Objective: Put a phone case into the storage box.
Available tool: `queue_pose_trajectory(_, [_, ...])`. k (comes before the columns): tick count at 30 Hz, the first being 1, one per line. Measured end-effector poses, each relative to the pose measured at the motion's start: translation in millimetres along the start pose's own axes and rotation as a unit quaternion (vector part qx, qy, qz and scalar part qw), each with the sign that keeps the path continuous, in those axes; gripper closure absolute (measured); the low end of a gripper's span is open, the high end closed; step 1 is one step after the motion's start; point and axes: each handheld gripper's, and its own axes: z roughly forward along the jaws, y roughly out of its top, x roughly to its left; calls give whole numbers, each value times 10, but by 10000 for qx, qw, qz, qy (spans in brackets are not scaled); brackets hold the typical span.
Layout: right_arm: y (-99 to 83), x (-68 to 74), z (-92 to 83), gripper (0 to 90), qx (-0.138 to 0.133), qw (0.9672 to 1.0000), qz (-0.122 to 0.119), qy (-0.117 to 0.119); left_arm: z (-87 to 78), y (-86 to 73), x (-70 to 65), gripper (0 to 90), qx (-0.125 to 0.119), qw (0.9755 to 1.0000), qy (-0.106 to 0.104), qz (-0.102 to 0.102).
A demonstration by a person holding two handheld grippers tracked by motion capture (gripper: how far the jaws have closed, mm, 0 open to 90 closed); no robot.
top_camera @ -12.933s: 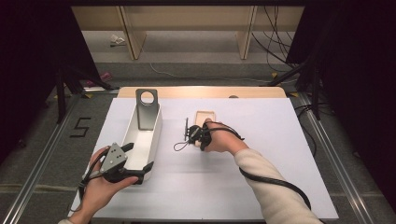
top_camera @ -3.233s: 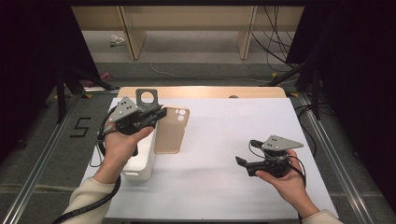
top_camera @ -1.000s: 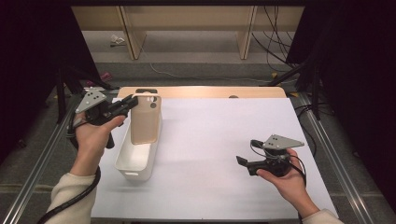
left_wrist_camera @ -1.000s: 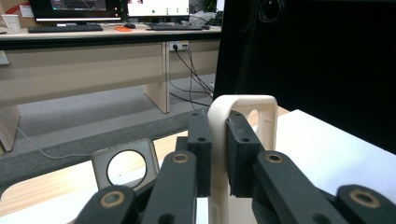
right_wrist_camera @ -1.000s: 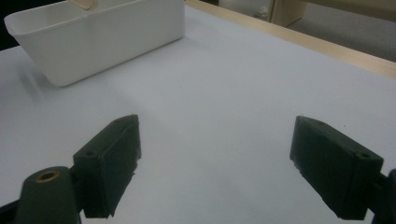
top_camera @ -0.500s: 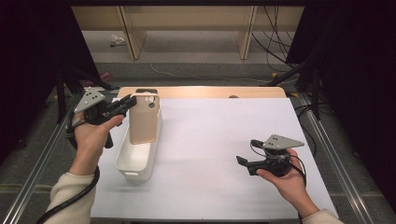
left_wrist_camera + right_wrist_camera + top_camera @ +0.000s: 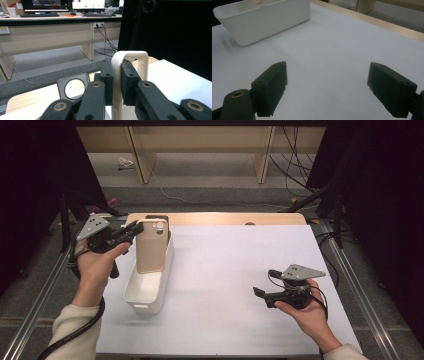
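Phone case [image 7: 150, 246]: beige, upright over the far end of the white bin [image 7: 148, 290], left side of the desk [image 7: 235, 270].
Left gripper [image 7: 131, 231]: fingers [image 7: 107, 82] pinching the case's top edge.
Right gripper [image 7: 260, 293]: fingers spread, holding nothing, near right.
Done: case lifted, brought to the bin.
Left: lower it in, release.

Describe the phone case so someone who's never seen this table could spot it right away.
Look at the white bin on the table's left side. Standing upright in its far end is the phone case, pinched by the left gripper. It is beige, unlike the bin and the grey metal bracket behind it.
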Motion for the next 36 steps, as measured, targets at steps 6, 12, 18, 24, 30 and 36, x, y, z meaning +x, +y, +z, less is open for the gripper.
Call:
queue_pose_trajectory(6, [0,1,1,172,-1,10000,-4,14,0,-14,31,815,-12,10000,28,-34])
queue_pose_trajectory(12, [3,2,-1,172,-20,10000,-7,14,-4,-31,75,815,-10,10000,68,-65])
queue_pose_trajectory(18, [2,1,2,172,-20,10000,2,10,-12,-45,118,815,-11,9999,111,-99])
queue_pose_trajectory(24, [-1,-4,4,171,-9,10000,1,12,-8,-66,151,815,21,9998,118,-135])
queue_pose_trajectory(30, [-2,-6,7,171,-6,10000,14,18,2,-78,162,815,4,9999,101,-139])
queue_pose_trajectory(36, [-4,-11,5,171,-7,10000,26,22,28,-115,173,813,25,9998,105,-162])
